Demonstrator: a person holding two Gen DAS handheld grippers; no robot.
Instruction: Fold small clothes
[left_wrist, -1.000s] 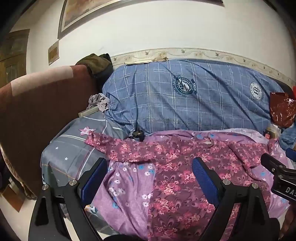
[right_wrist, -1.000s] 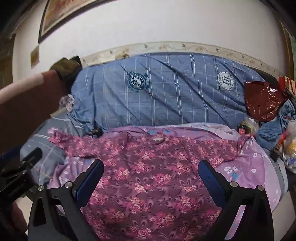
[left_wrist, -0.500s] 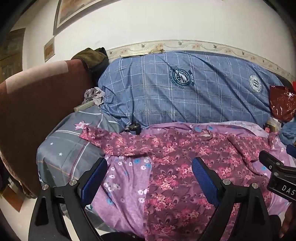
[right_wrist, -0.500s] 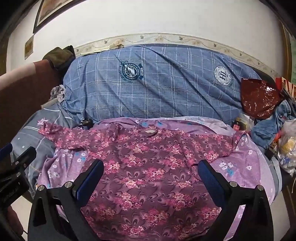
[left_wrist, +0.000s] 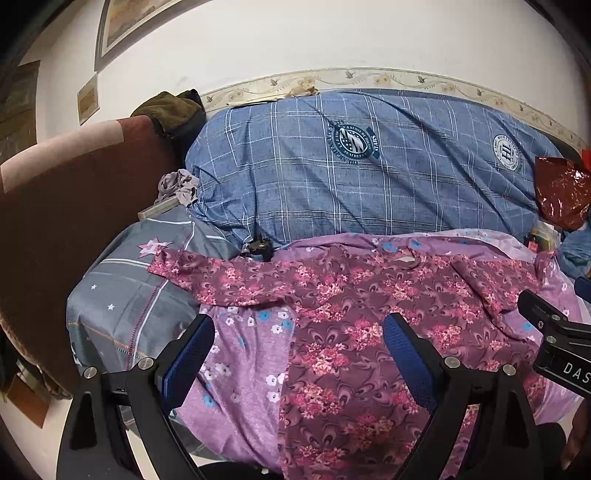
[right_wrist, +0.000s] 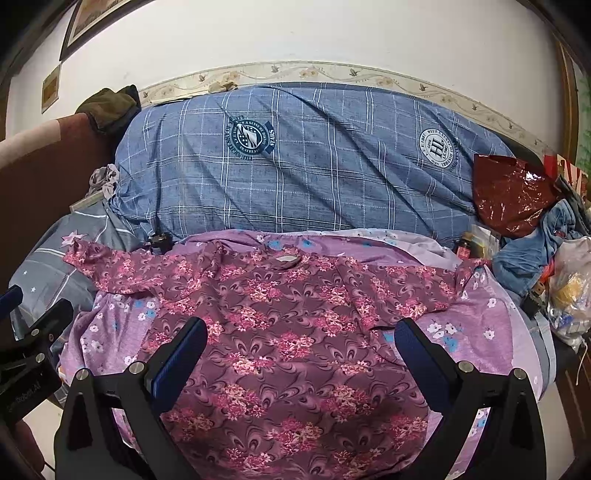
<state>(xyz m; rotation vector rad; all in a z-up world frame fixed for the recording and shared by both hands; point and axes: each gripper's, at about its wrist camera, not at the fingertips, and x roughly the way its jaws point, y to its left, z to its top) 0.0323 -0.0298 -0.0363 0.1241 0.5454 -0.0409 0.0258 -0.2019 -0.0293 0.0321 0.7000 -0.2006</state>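
A maroon shirt with pink flowers (right_wrist: 295, 325) lies spread flat on a lilac flowered sheet (right_wrist: 480, 332), its sleeves out to both sides. It also shows in the left wrist view (left_wrist: 362, 306). My left gripper (left_wrist: 299, 350) is open and empty above the shirt's left edge, near the left sleeve (left_wrist: 207, 273). My right gripper (right_wrist: 301, 354) is open and empty above the shirt's lower body. Each gripper shows at the edge of the other's view.
A big blue plaid bundle (right_wrist: 314, 162) lies behind the shirt against the wall. A grey star-print pillow (left_wrist: 129, 295) and brown headboard (left_wrist: 55, 206) are at the left. A red foil bag (right_wrist: 513, 192), blue clothes (right_wrist: 532, 254) and a plastic bag (right_wrist: 572, 288) crowd the right.
Both grippers have pulled back and risen a little, so more of the shirt and bed shows. The jaws stayed open. The shirt has not moved.
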